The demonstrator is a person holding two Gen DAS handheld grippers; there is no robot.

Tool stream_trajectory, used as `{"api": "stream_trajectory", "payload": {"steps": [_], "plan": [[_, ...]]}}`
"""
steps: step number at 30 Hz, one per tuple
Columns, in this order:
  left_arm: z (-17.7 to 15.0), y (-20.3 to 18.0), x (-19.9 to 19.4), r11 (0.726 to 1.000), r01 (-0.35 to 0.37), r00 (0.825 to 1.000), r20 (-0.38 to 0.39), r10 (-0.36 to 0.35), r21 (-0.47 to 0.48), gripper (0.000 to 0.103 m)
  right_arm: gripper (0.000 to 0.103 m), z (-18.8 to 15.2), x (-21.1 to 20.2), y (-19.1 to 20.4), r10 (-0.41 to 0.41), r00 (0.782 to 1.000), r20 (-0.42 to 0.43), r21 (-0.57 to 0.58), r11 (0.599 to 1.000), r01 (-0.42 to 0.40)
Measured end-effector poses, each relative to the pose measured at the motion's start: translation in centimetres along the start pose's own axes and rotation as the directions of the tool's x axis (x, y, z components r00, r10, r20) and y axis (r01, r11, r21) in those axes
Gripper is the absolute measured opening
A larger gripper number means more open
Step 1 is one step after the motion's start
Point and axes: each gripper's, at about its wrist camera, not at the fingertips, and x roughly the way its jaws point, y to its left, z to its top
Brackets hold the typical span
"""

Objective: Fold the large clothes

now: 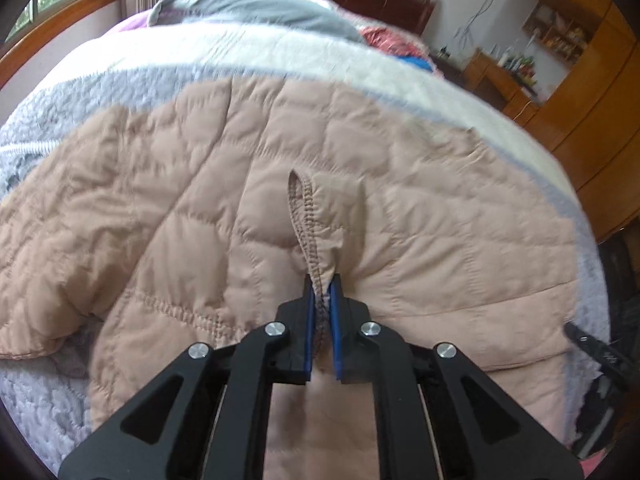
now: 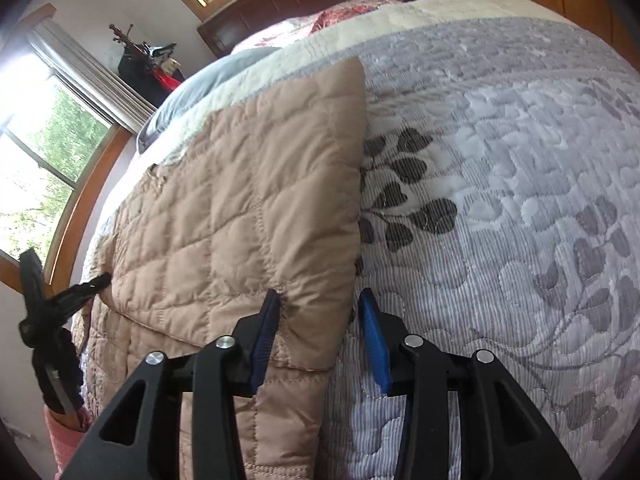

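Quilted beige jacket [image 1: 208, 184] spread on a bed, over a grey-and-white leaf-patterned bedspread [image 2: 500, 200]; a fold is in progress. The left tongs [image 1: 323, 300] are closed on a stitched, elasticated hem of the jacket, probably a sleeve cuff [image 1: 306, 220], whose gathered edge rises as a narrow loop from between the blue pads [image 1: 308, 320]. The cuff hangs over the jacket's body, so the sleeve appears to be in transit across the torso, not yet laid down.

The right tongs [image 2: 320, 304] stand part open astride the jacket's side edge [image 2: 352, 200]: one blue pad rests against the quilted panel, the other sits over the bedspread just beside that edge. Whether the pads actually press the fabric cannot be told from this view; the gap between them looks too wide for a firm pinch. At the left margin of the right wrist view the other tool [image 2: 44, 292] is seen as a dark blur.

Step in hand, as judged: bringing a sleeve inward over the body while the opposite side is approached. The next move calls for setting the cuff flat on the torso panel without bunching, then releasing it; the right tongs would need to close on the side edge before any lift. The padded fabric is slippery and springy, so a shallow bite may slide off the seam.
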Motion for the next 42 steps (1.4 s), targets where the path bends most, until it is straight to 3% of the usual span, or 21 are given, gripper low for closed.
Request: {"api": "stream_trajectory", "payload": {"steps": [7, 9, 11, 12, 17, 23, 27, 29, 33, 38, 42], "plan": [[-0.4, 1.4, 0.9, 0.999, 0.047, 0.999, 0.021, -0.047, -0.018, 0.015, 0.043, -0.7, -0.5, 0.1, -0.033, 0.999, 0.015, -0.050, 0.998, 0.033], [-0.6, 1.8, -0.7, 0.999, 0.022, 0.999, 0.039, -0.021, -0.026, 0.025, 0.045, -0.6, -1.8, 0.7, -0.035, 0.999, 0.034, -0.037, 0.999, 0.036], [-0.6, 1.8, -3.1, 0.999, -0.016, 0.994, 0.103, 0.019, -0.033, 0.042, 0.045, -0.5, -4.2, 2.0, -0.043, 0.995, 0.085, -0.065, 0.997, 0.049], [-0.3, 1.6, -4.2, 0.999, -0.033, 0.991, 0.131, 0.037, -0.033, 0.044, 0.045, -0.1, -4.8, 2.6, -0.046, 0.994, 0.099, -0.069, 0.996, 0.053], [0.3, -2.3, -7.1, 0.999, 0.011, 0.989, 0.145, -0.016, 0.032, 0.048, 0.045, 0.9, -5.4, 7.1, -0.025, 0.998, 0.050, -0.103, 0.994, 0.030], [-0.5, -6.3, -2.8, 0.994, -0.011, 0.999, 0.051, 0.005, 0.107, 0.049, 0.045, 1.1, -0.7, 10.0, -0.078, 0.996, -0.033, -0.121, 0.990, 0.074], [-1.1, -5.7, 0.9, 0.992, -0.034, 0.999, -0.008, 0.035, 0.122, 0.050, 0.045, 0.8, 2.3, 9.5, -0.128, 0.989, -0.070, -0.118, 0.986, 0.119], [-1.5, -5.4, 1.5, 0.990, -0.028, 1.000, 0.004, 0.027, 0.141, 0.051, 0.044, 0.4, 3.3, 9.2, -0.130, 0.988, -0.080, -0.119, 0.986, 0.120], [-2.1, -5.9, 1.8, 0.980, -0.072, 0.997, 0.038, 0.066, 0.183, 0.052, 0.044, -0.3, 3.9, 8.9, -0.136, 0.989, -0.064, -0.136, 0.983, 0.126], [-2.0, -6.1, 1.8, 0.982, -0.072, 0.997, 0.038, 0.067, 0.174, 0.052, 0.045, -0.5, 4.0, 9.0, -0.139, 0.988, -0.060, -0.140, 0.982, 0.130], [-0.8, -5.7, 0.0, 0.984, -0.090, 0.996, 0.033, 0.086, 0.156, 0.054, 0.050, -0.1, 1.5, 9.4, -0.065, 0.997, -0.031, -0.135, 0.989, 0.061]]}}
